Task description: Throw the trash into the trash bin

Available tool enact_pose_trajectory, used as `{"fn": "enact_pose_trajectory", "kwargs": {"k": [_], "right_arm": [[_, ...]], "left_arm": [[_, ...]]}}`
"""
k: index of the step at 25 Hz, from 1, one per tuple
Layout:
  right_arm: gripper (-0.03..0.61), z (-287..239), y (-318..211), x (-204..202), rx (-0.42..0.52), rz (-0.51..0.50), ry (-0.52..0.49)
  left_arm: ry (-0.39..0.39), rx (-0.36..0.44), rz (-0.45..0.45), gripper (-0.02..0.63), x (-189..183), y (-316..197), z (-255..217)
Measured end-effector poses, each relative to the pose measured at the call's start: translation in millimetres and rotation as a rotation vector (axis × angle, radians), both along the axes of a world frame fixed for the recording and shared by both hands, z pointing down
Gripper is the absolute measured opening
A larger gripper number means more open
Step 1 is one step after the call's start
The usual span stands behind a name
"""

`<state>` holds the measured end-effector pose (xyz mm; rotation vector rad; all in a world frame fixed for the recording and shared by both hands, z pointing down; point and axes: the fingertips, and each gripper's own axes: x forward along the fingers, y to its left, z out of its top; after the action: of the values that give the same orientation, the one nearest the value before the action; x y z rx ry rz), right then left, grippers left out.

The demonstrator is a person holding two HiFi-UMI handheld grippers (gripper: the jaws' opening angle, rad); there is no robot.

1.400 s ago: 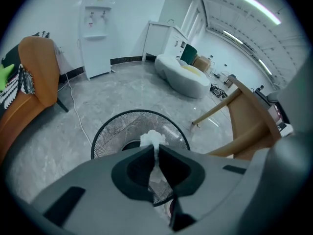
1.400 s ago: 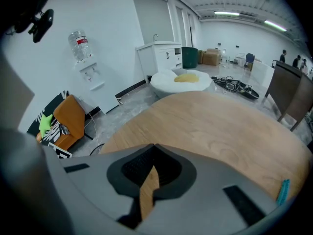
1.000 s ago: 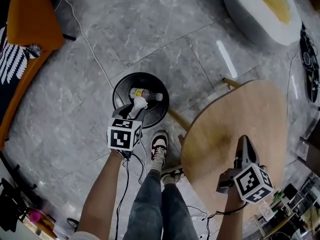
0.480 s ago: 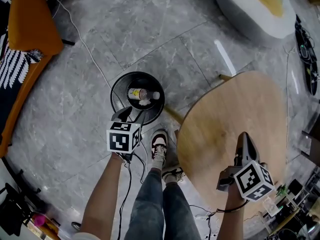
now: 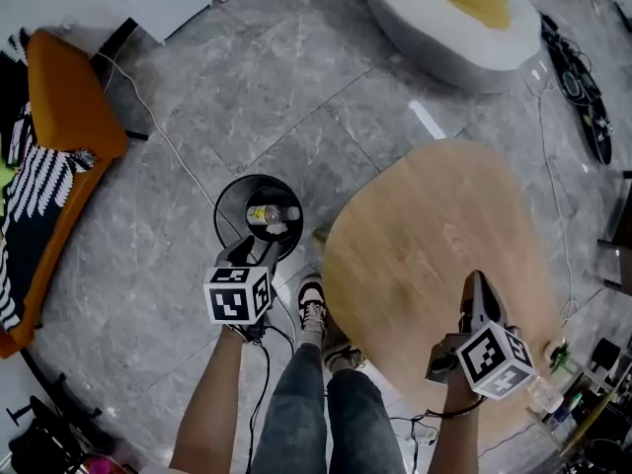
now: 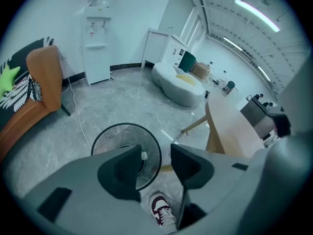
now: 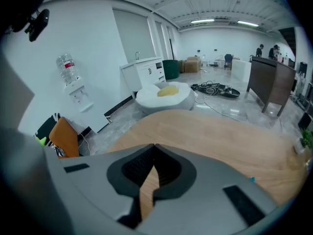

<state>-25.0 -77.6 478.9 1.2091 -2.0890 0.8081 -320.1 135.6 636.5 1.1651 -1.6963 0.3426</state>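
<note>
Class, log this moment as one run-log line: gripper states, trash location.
left gripper: open, empty | right gripper: shut, empty | bottle, white wad: inside trash bin

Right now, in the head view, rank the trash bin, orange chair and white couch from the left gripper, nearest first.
1. Trash bin, on the floor just beyond the left gripper.
2. Orange chair, far left.
3. White couch, top right, farthest.

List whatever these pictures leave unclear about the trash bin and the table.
- Trash bin inside: left gripper view, left tool covers most of it.
- Bottle label, white scrap beside it: head view, too small.
- Table near edge: right gripper view, behind the right tool.
- Clutter at lower right: head view, tiny, cut off by the edge.
</note>
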Motion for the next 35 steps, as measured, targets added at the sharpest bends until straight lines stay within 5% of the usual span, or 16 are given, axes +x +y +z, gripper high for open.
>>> {"fn": "enact_pose_trajectory", "kwargs": {"k": [8,19,35], "right_arm": [[0.002,-35,5,42,0.029,0.020,-0.037],[0.002,-53,11,132,0.051,0.143,-0.069],[0.002,-53,25,305,0.055,0.443,-0.053]], "left_arm": [[-0.077,0.044,0.007,0.178,11,-27,-69],[-0.073,0.105,0.114,0.175,100,-77,-105],[-0.044,0.125,0.475,0.167,276,-170,-113]]}}
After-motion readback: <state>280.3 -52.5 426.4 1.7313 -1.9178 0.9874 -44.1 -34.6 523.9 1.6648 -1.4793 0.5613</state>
